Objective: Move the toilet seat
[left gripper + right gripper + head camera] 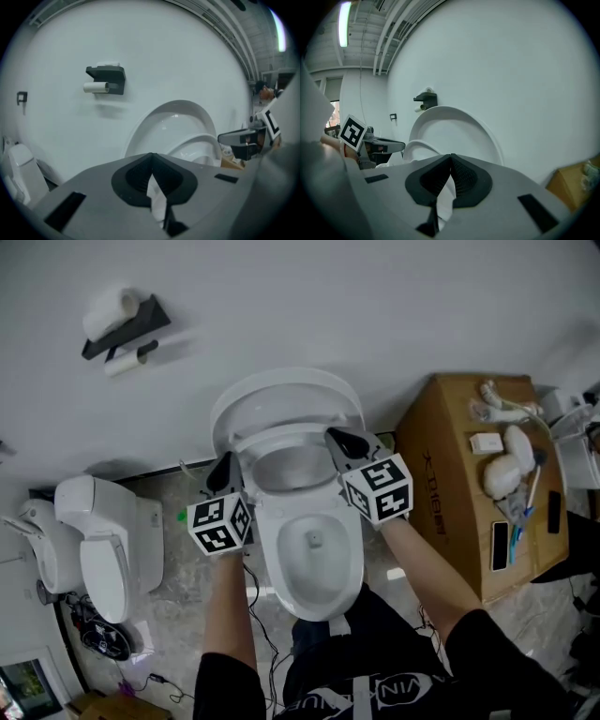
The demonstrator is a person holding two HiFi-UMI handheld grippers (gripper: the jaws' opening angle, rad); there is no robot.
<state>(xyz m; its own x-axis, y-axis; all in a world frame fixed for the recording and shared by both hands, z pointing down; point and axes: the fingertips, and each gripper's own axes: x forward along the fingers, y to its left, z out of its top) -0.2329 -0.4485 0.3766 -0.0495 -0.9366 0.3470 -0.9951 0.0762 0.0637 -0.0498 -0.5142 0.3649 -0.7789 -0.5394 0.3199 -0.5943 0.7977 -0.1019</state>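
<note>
A white toilet (314, 549) stands against the wall with its lid (286, 395) up. The seat ring (291, 442) is tilted, partly raised in front of the lid. My left gripper (223, 467) is at the seat's left edge and my right gripper (339, 439) at its right edge. Whether they touch the seat I cannot tell. Both are shut with nothing clamped between the jaws. In the left gripper view, beyond the shut left gripper (151, 157), are the lid (178, 119), the seat ring (199, 143) and the right gripper (241, 140). The right gripper view shows the shut right gripper (451, 157) and the lid (450, 126).
A second white toilet (94, 540) stands at the left. A cardboard box (450, 474) with small items on top is at the right. A paper roll holder (122, 324) hangs on the wall. Cables (258, 615) lie on the floor by the person's legs.
</note>
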